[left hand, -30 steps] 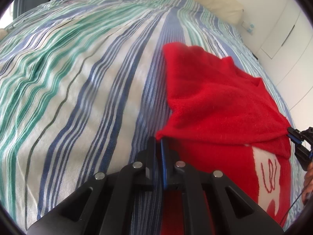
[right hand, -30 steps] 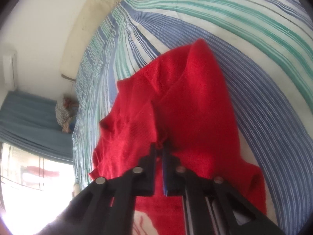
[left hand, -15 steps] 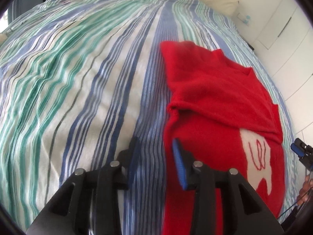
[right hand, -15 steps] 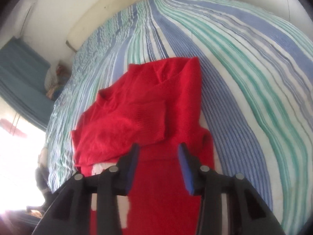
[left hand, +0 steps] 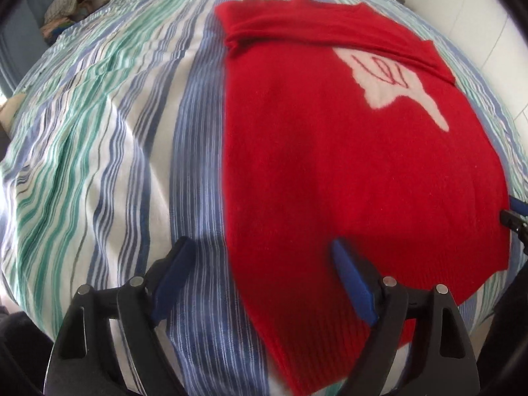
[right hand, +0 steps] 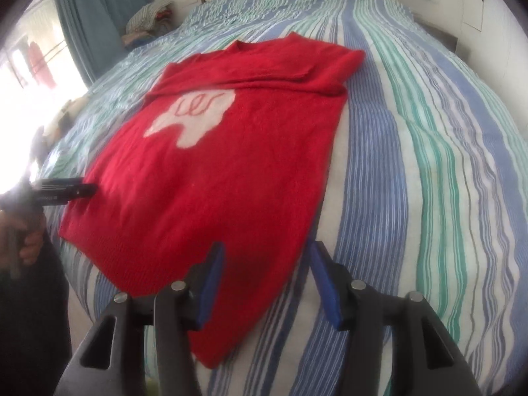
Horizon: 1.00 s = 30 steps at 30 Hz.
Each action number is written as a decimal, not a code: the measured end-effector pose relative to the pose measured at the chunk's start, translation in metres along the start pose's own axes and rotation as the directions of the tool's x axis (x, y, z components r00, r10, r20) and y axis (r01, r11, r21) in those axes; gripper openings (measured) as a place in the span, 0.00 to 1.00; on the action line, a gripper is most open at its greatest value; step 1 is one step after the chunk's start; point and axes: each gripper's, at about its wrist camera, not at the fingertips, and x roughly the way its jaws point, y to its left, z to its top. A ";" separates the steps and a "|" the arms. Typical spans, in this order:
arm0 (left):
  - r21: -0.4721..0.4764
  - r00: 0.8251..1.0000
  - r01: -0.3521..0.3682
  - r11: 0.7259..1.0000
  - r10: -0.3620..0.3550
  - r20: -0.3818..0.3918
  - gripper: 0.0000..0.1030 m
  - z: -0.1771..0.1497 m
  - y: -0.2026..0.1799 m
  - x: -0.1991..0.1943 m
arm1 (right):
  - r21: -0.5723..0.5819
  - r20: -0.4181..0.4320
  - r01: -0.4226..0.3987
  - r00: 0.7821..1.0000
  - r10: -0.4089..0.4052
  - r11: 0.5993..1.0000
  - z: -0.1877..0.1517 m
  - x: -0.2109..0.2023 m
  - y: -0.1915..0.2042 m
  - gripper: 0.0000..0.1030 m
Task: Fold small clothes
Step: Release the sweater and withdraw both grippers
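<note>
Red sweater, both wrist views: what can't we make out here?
- Sleeves of the red sweater: folded across the top; what lies beneath them, and the rest of the white motif, is covered.
- Near hem: hidden behind the left gripper in the left view, the right gripper in the right view.
- Pile of clothes by the curtain: too small to identify.
- Striped bedspread: motion-blurred.

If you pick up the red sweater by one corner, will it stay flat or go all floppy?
Probably floppy: the red sweater is soft knit lying limp on the striped bedsheet, its sleeves already folded over. It looks thick, so it may sag heavily. The fuzzy knit likely won't slip from the pads.
</note>
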 end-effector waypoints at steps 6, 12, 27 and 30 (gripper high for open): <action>-0.098 0.990 0.043 0.994 -0.030 0.139 0.89 0.020 0.015 -0.026 | 0.044 0.064 0.155 0.985 -0.158 0.987 -0.009 -0.015 -0.018 0.51; -0.239 0.977 0.014 0.971 0.037 0.209 0.90 0.057 0.053 -0.011 | 0.186 0.179 0.239 0.945 -0.272 0.953 0.016 -0.028 -0.050 0.56; -0.363 0.978 -0.036 0.931 0.108 0.180 0.99 0.046 0.104 0.053 | 0.391 0.147 0.251 0.933 -0.329 0.885 -0.002 0.016 -0.113 0.89; -0.363 0.978 -0.040 0.931 0.111 0.177 1.00 0.047 0.103 0.053 | 0.351 0.152 0.295 0.918 -0.365 0.889 -0.001 0.021 -0.104 0.92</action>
